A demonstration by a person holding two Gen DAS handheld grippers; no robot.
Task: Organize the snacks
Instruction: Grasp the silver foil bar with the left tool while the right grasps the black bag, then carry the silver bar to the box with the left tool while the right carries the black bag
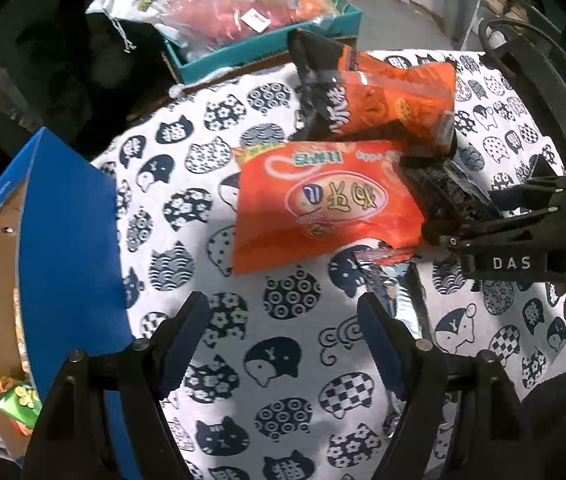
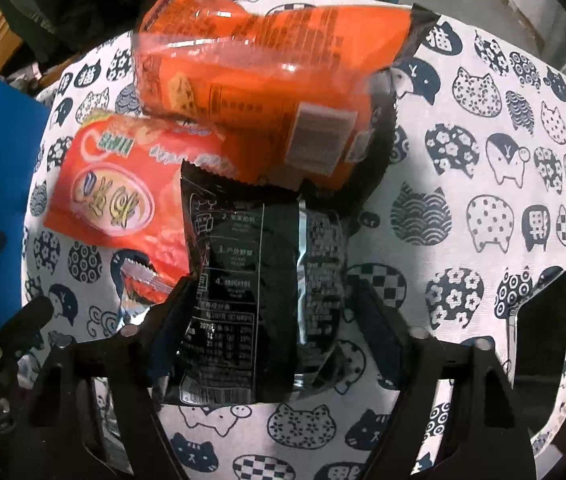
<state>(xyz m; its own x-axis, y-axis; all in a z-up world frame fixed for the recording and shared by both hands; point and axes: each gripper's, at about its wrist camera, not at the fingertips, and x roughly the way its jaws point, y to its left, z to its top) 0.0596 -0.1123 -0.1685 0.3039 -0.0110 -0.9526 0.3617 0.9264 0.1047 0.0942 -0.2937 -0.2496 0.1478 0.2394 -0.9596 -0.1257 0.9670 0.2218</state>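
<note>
Three snack bags lie on the cat-print tablecloth (image 1: 283, 360). A red-orange bag (image 1: 323, 204) lies in the middle, also in the right wrist view (image 2: 123, 184). An orange-and-black bag (image 1: 383, 96) lies behind it, close up in the right wrist view (image 2: 263, 72). A black bag (image 2: 263, 292) lies between my right gripper's (image 2: 271, 312) open fingers; it shows partly in the left wrist view (image 1: 447, 192). My left gripper (image 1: 283, 344) is open and empty above the cloth, short of the red-orange bag.
A blue cardboard box (image 1: 67, 248) with snack packs inside stands at the table's left edge. A teal box (image 1: 267, 48) with plastic bags sits behind the table. A silver wrapper (image 1: 395, 288) lies under the red-orange bag.
</note>
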